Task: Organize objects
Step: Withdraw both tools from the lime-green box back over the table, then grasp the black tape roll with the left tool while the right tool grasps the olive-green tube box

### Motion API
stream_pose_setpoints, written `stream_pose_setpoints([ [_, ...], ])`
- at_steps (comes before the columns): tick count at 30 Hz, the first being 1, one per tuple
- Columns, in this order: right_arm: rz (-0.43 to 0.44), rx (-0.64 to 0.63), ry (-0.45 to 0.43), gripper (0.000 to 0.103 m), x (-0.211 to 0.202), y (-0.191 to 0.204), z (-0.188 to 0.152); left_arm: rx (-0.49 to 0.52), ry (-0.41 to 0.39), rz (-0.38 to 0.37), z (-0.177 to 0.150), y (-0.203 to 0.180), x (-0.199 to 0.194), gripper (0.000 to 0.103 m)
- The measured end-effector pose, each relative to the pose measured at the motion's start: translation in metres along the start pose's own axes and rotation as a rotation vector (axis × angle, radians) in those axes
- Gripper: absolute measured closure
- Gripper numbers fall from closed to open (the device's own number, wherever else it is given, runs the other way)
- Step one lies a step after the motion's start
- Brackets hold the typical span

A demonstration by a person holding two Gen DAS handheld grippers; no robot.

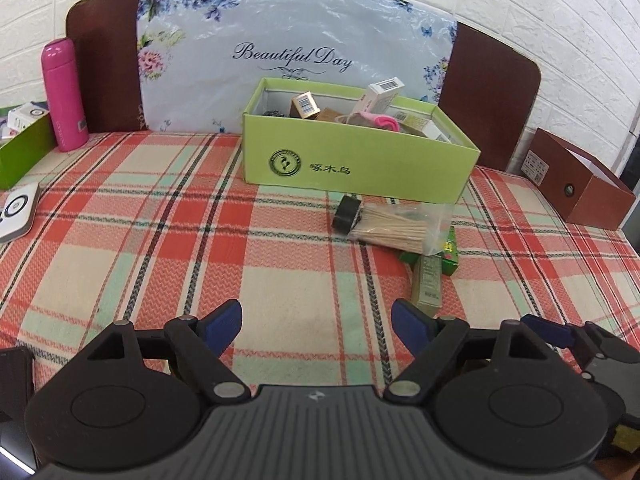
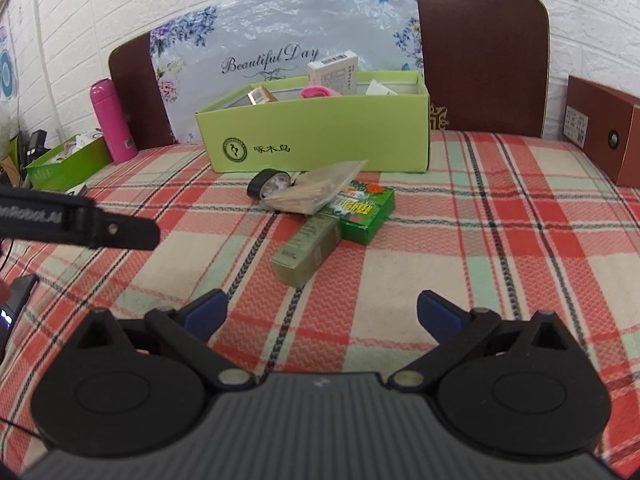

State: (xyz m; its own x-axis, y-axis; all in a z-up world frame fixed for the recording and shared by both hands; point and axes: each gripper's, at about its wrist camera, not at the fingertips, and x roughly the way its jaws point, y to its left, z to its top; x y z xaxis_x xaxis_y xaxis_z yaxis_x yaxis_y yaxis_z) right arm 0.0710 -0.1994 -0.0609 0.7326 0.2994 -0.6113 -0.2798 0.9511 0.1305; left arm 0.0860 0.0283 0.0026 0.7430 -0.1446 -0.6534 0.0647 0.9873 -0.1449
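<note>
A light green cardboard box stands at the back of the plaid cloth and holds several small cartons and a pink item. In front of it lie a black tape roll, a bag of wooden sticks, a bright green carton and an olive carton. My left gripper is open and empty, left of the pile. My right gripper is open and empty, just in front of the olive carton.
A pink bottle and a small green tray stand at the left. A brown box sits at the right. A white device lies at the left edge. A headboard and white wall stand behind.
</note>
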Motion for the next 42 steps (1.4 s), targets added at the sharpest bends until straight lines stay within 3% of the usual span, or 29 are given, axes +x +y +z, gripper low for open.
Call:
stream_pose_setpoints([
  [5, -0.014, 0.008, -0.015, 0.008, 0.015, 0.006, 0.007, -0.032, -0.007, 0.007, -0.002, 0.014, -0.001, 0.018],
  [11, -0.023, 0.01, -0.021, 0.031, 0.038, 0.014, 0.023, -0.051, -0.019, -0.024, -0.004, 0.019, -0.002, 0.018],
  [13, -0.019, 0.012, -0.017, 0.04, 0.047, 0.016, 0.026, -0.045, -0.021, -0.031, -0.004, 0.018, -0.001, 0.018],
  [15, -0.014, 0.016, 0.012, 0.067, 0.056, 0.016, 0.027, -0.037, -0.024, -0.039, -0.003, 0.018, 0.001, 0.018],
  [19, -0.007, -0.008, 0.018, 0.081, 0.048, 0.016, 0.019, -0.041, -0.039, -0.062, 0.004, 0.017, 0.01, 0.018],
  [31, 0.021, -0.047, 0.047, 0.081, -0.003, 0.002, -0.012, -0.002, -0.093, -0.138, 0.06, -0.012, 0.087, 0.018],
  [35, 0.035, -0.014, 0.052, 0.081, -0.008, -0.005, -0.015, 0.001, -0.065, -0.138, 0.074, -0.017, 0.117, 0.019],
  [36, 0.042, 0.0, 0.054, 0.081, -0.009, -0.007, -0.015, 0.01, -0.051, -0.146, 0.075, -0.017, 0.122, 0.026],
  [37, 0.046, 0.008, 0.056, 0.081, -0.009, -0.009, -0.014, 0.021, -0.033, -0.16, 0.074, -0.016, 0.127, 0.045],
  [38, 0.047, 0.009, 0.058, 0.081, -0.009, -0.009, -0.014, 0.03, 0.0, -0.177, 0.073, -0.014, 0.131, 0.057],
  [39, 0.046, 0.005, 0.059, 0.081, -0.009, -0.009, -0.014, 0.03, 0.031, -0.188, 0.071, -0.011, 0.134, 0.078],
  [40, 0.047, 0.001, 0.061, 0.081, -0.009, -0.008, -0.014, 0.018, 0.051, -0.194, 0.066, -0.007, 0.135, 0.084],
  [42, 0.057, -0.005, 0.064, 0.081, -0.011, -0.007, -0.015, -0.034, 0.045, -0.199, 0.056, 0.007, 0.126, 0.084],
])
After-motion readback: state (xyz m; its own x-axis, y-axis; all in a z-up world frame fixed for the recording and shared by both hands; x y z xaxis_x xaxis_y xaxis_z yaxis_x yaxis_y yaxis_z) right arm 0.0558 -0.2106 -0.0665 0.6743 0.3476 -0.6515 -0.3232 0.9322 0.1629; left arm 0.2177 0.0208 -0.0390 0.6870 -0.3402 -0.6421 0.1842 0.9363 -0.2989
